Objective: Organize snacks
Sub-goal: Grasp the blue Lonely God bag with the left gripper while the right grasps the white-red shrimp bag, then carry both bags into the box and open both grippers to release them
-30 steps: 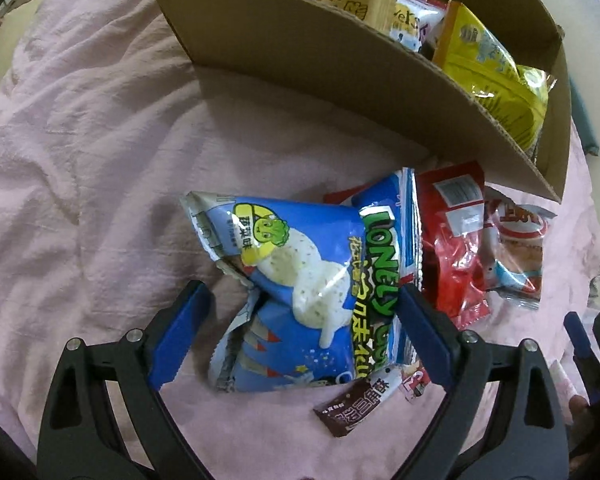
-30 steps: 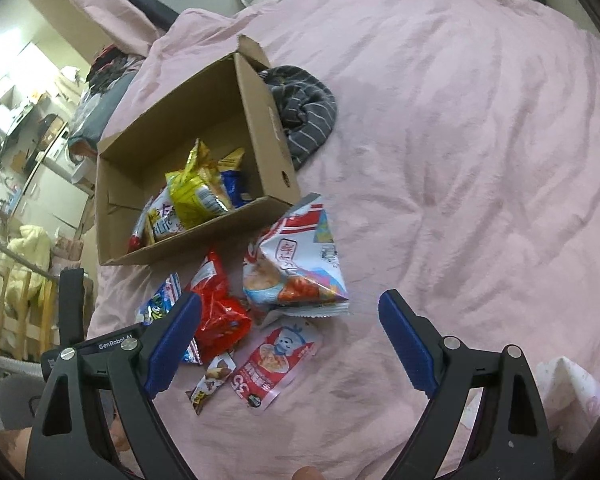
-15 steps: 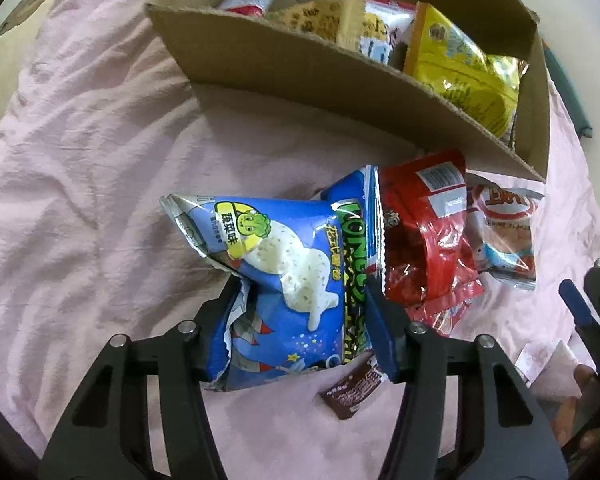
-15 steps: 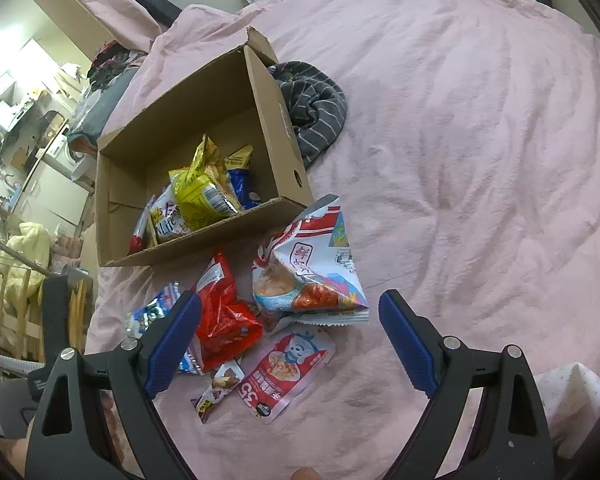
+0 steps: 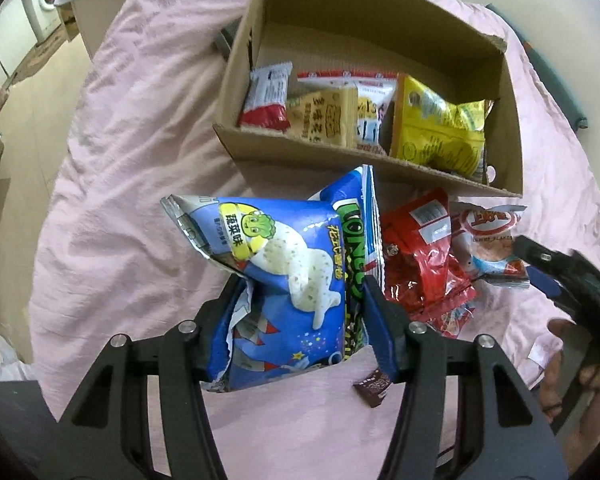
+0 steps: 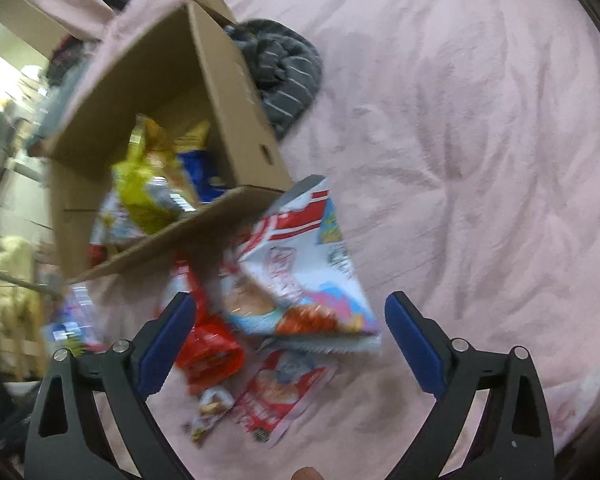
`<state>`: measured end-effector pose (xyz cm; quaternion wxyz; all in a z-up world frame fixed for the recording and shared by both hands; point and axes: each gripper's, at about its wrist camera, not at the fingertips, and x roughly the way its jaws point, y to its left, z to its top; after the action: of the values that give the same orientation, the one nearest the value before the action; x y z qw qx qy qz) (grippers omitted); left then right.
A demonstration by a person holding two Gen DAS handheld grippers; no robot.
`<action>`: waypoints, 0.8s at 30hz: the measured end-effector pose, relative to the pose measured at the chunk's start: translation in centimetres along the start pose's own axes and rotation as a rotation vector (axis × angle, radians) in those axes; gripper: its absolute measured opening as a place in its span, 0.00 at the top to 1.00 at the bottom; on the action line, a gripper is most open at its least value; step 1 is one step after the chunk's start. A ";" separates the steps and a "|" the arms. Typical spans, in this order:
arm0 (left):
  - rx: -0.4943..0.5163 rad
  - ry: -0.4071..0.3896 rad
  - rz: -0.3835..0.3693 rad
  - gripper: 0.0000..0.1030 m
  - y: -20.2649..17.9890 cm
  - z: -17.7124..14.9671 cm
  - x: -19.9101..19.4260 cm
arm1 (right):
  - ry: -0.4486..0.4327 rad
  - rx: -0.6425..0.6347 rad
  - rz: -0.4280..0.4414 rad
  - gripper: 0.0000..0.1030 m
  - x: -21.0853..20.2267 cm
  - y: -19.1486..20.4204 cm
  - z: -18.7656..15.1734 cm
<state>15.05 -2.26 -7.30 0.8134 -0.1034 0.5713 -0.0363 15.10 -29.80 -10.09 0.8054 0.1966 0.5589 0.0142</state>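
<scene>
The left gripper [image 5: 300, 312] pinches the lower part of a blue bag [image 5: 284, 264], its blue pads pressed into both sides, and the bag hangs above the pink bed [image 5: 140, 184] just in front of the box [image 5: 332, 156]. Several snacks stand inside the box, a yellow bag [image 5: 436, 128] among them. A red pack [image 5: 424, 256] lies on the bed beside the blue bag, and a small brown bar [image 5: 374, 386] near it. The right gripper [image 6: 290, 340] is spread wide, having just opened further, with nothing between its pads, above a white bag [image 6: 300, 272] and a red-white pouch [image 6: 284, 392]. A striped cloth [image 6: 284, 72] lies behind the box.
</scene>
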 end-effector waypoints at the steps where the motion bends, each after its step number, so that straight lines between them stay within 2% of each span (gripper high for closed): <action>1: 0.001 -0.005 -0.002 0.48 0.1 0.0 -0.4 | 0.006 0.003 -0.022 0.05 0.4 0.0 0.2; 3: -0.005 -0.010 -0.012 0.48 0.0 0.1 -0.8 | 0.032 0.027 -0.052 0.05 1.6 -0.4 0.6; 6: -0.002 -0.014 -0.014 0.48 1.2 -0.3 -0.4 | 0.073 0.087 -0.024 0.07 2.9 -1.4 0.8; 7: -0.003 -0.014 -0.012 0.48 1.2 -0.2 -0.6 | 0.076 0.110 -0.001 0.11 3.0 -1.8 0.8; 8: -0.008 -0.012 -0.013 0.48 1.5 -0.2 0.0 | 0.088 0.134 0.026 0.26 3.1 -2.1 0.8; 11: -0.031 0.002 -0.021 0.48 1.8 -0.2 0.6 | 0.125 0.151 0.082 0.37 3.7 -2.7 0.5; 18: -0.028 -0.011 -0.009 0.48 1.4 -0.3 0.4 | 0.077 0.082 0.108 0.61 1.6 -2.3 0.0; 24: -0.028 -0.027 0.004 0.48 1.2 -0.3 0.2 | 0.007 0.118 0.121 0.70 -1.4 -4.4 -0.8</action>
<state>14.80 -1.13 -7.78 0.8197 -0.1139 0.5607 -0.0254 13.00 -33.99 -10.55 0.7881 0.2769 0.5488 0.0307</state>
